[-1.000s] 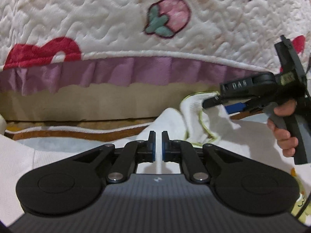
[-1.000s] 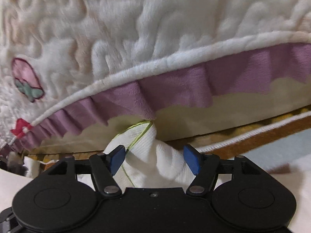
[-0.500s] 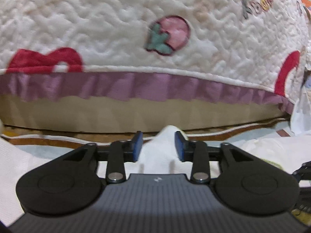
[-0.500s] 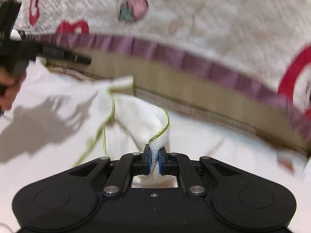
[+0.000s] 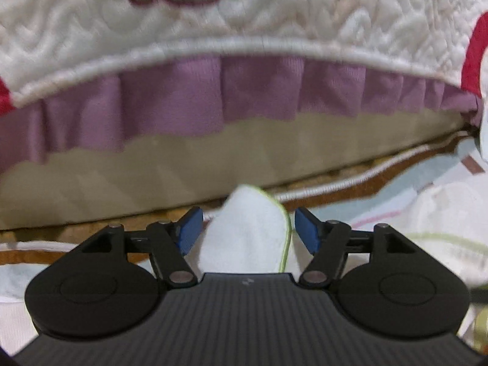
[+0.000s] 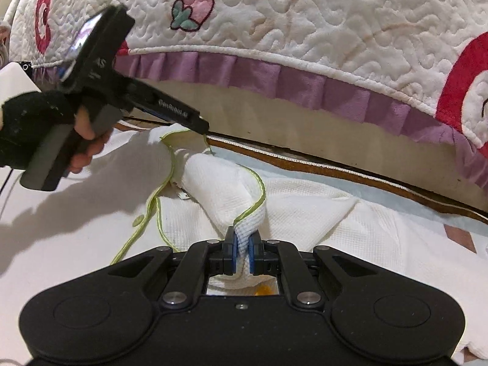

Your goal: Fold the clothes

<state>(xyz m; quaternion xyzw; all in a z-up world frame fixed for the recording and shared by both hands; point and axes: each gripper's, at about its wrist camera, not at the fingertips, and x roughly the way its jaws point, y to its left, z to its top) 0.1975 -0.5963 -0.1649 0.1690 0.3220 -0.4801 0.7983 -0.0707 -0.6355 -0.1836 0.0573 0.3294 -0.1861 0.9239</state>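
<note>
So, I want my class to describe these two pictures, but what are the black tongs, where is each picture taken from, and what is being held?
No robot here: a person holds a hand tool in each hand, with a camera on each looking along its two blue-padded fingers. In the right tool's view, the right tongs are shut on a fold of a white garment with green edging, which lies on a pale surface. The left tongs and the hand holding them show at the left of that view. In the left tool's view, the left tongs stand open around a raised corner of the garment, the pads not pressing it. Behind is a quilted blanket with strawberries and a purple frill.
</note>
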